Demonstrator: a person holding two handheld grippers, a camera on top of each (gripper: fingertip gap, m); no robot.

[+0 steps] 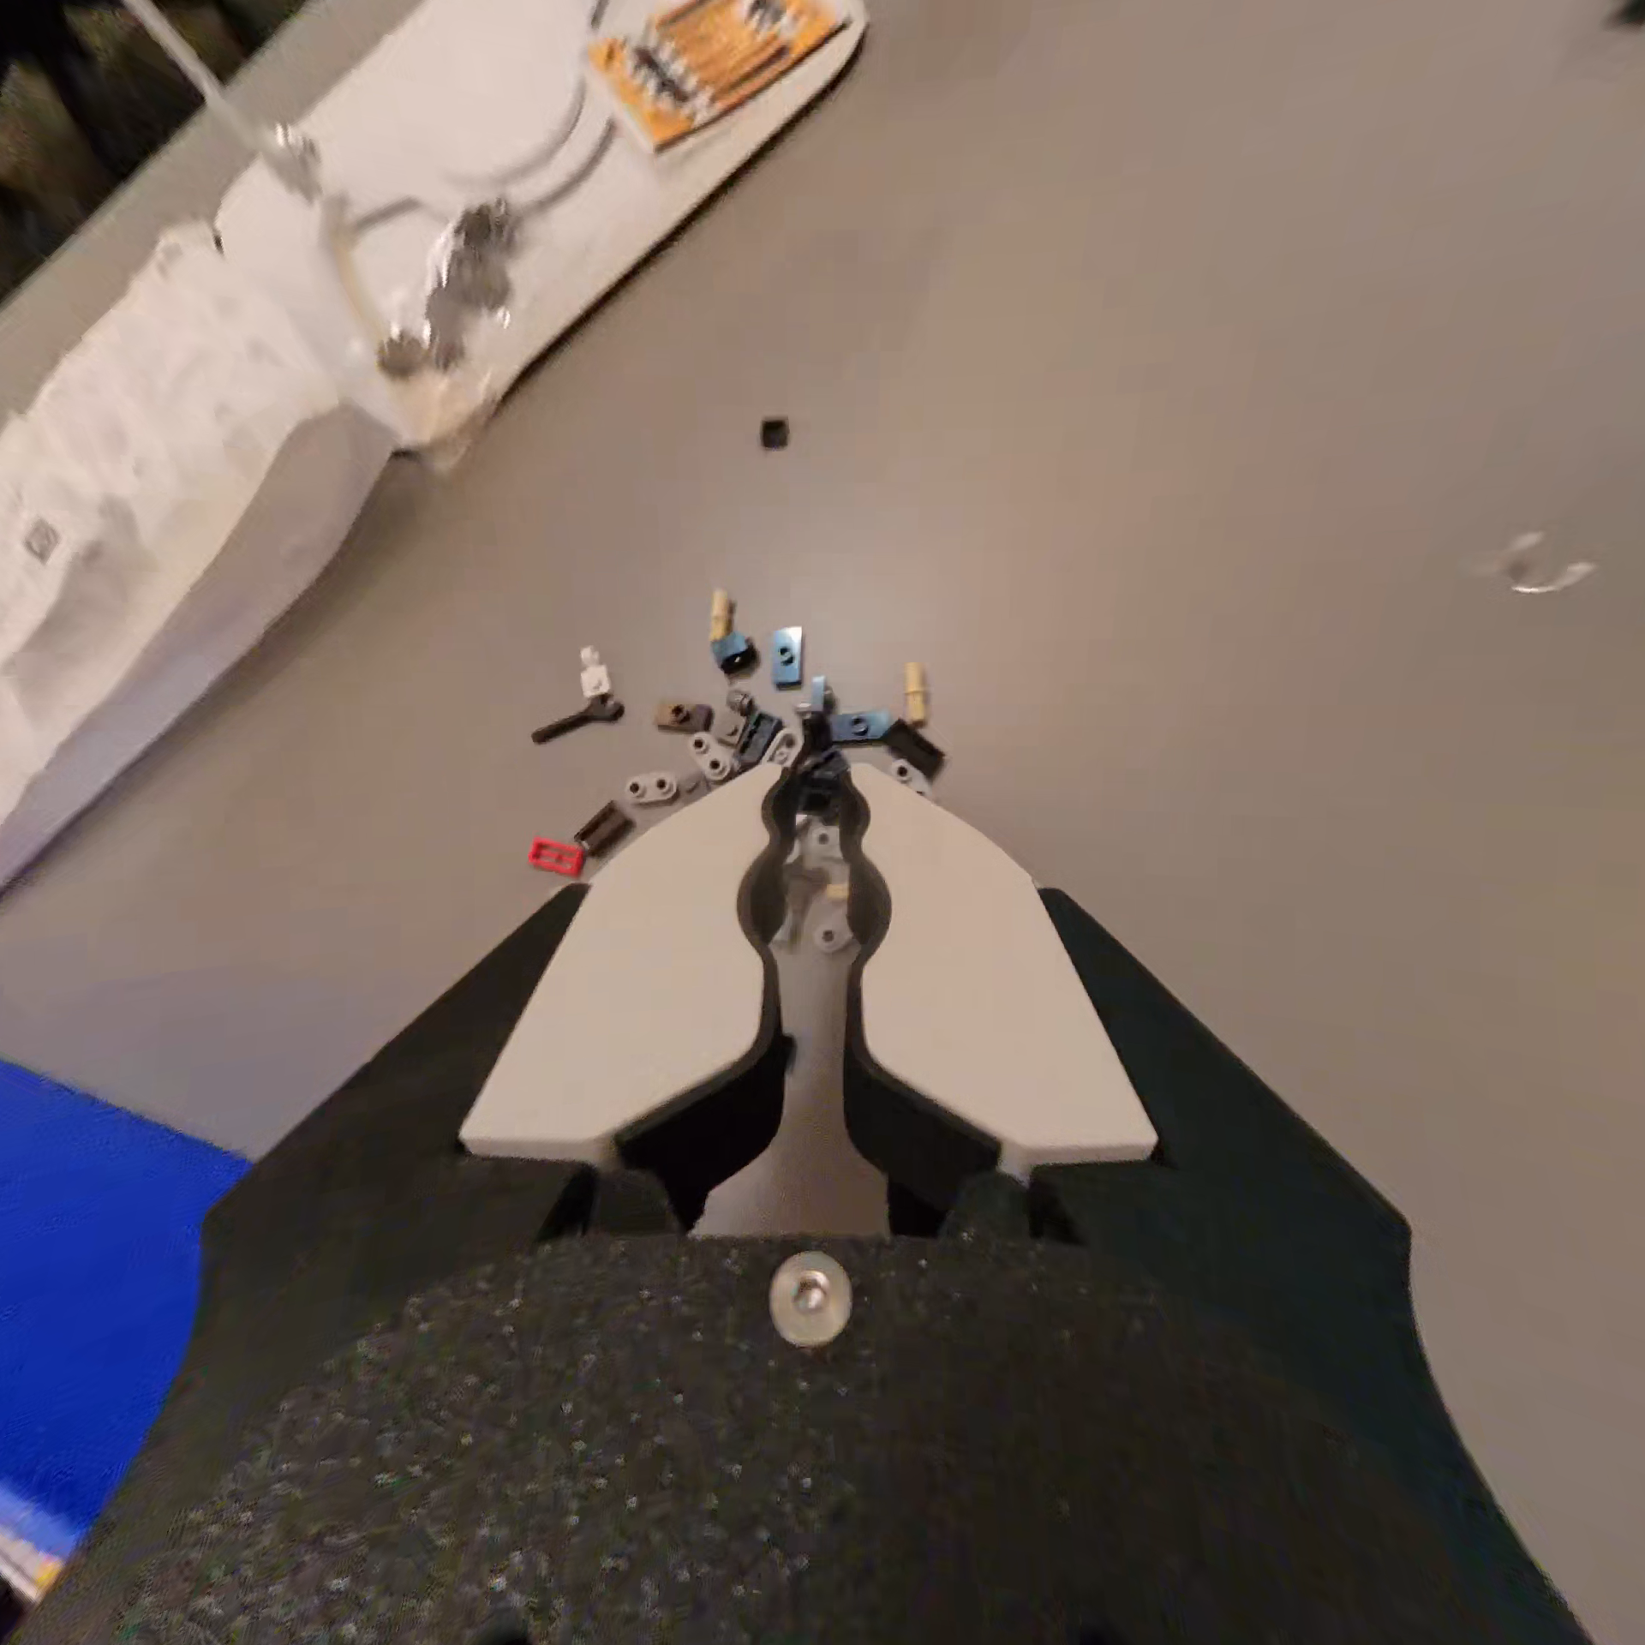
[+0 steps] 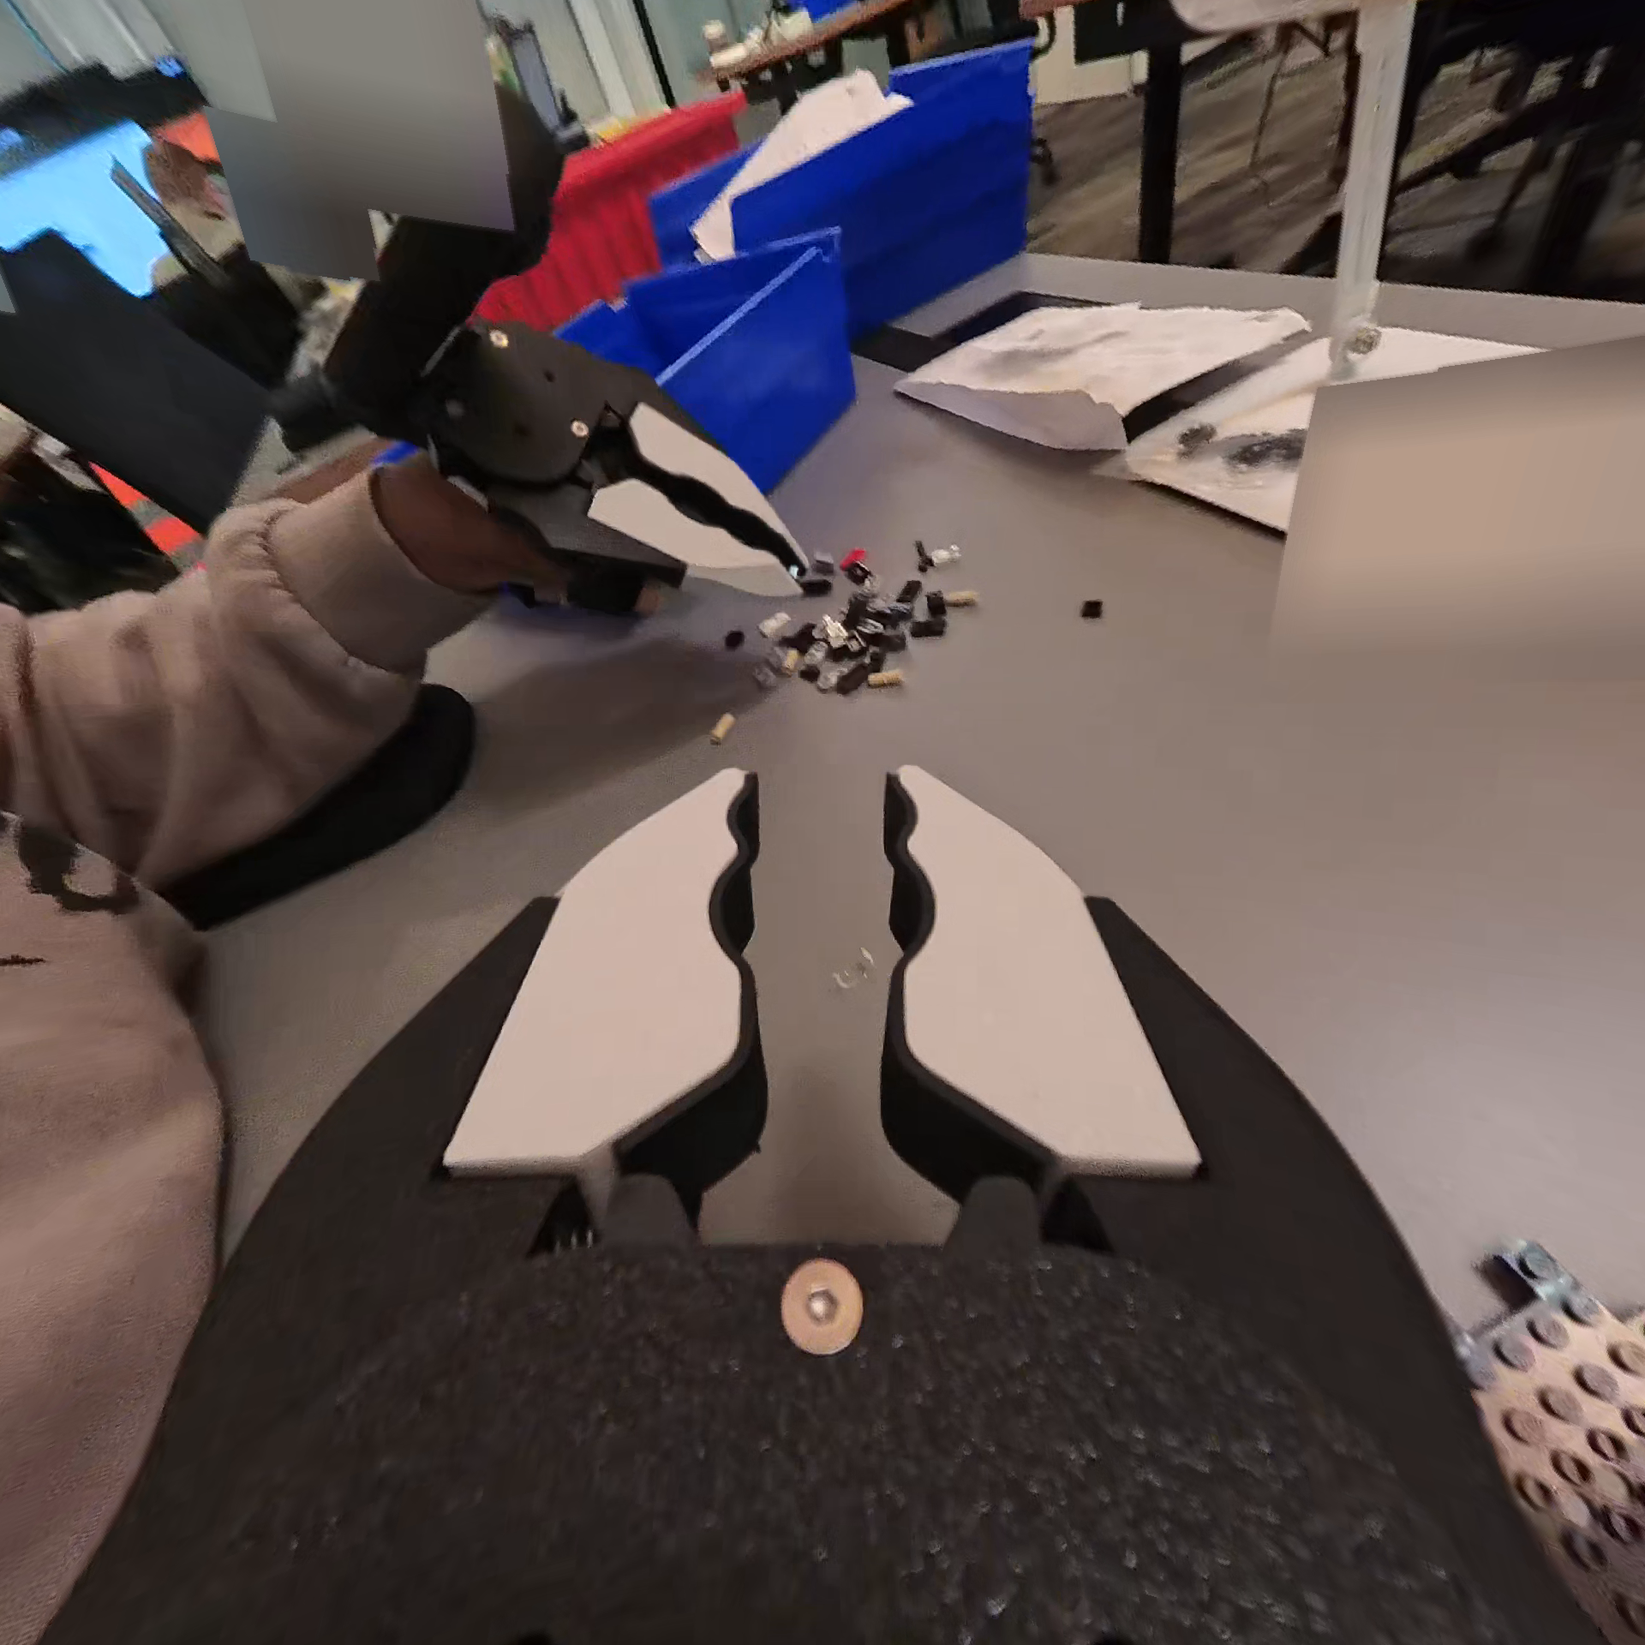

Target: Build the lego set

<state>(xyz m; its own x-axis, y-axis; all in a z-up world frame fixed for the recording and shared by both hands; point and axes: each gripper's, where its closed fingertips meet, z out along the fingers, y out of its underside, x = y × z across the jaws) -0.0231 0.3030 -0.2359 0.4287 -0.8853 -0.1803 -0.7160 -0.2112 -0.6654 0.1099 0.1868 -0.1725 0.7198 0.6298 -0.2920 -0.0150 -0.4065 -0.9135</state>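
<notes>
The left claw is pressed nearly together, its tips pinching a small dark lego piece at the heap of small loose lego pieces on the grey counter. The right claw is spread and empty above the counter.

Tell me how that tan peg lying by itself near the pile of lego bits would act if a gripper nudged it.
The tan peg looks like a short cylinder lying on its side, so it would probably roll on the smooth grey table. It is tiny, likely very light, and could skitter away. Its round sides may slip between flat fingers.
</notes>
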